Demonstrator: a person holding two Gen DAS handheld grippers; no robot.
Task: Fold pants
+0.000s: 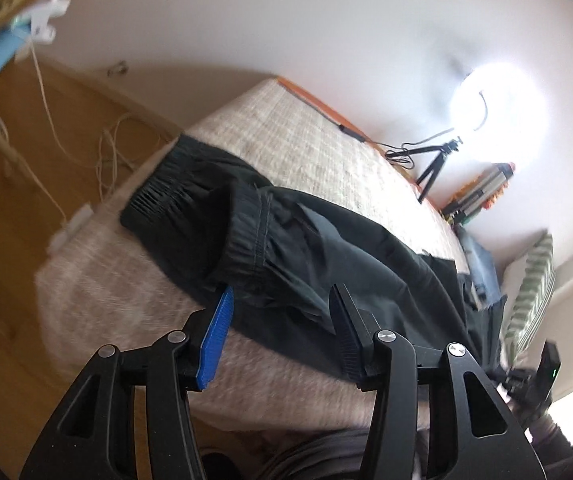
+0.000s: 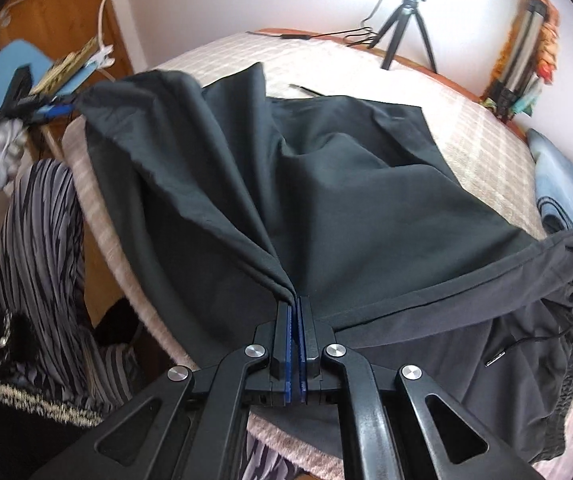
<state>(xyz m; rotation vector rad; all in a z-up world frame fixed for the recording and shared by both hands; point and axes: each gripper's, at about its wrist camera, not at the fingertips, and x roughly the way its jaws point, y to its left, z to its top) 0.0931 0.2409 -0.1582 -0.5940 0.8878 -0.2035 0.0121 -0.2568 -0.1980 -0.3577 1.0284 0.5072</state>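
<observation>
woven cream bed cover [image 1: 306, 136] carries the black pants [image 2: 326, 200], spread across it with the waistband near the bed's edge; 1 leg end runs out of the right wrist view. right tool [image 2: 295, 312] pinches a gathered fold of pants. left tool [image 1: 282, 304] stands part-spread, nothing between its pads, over the blurred waistband.
</observation>
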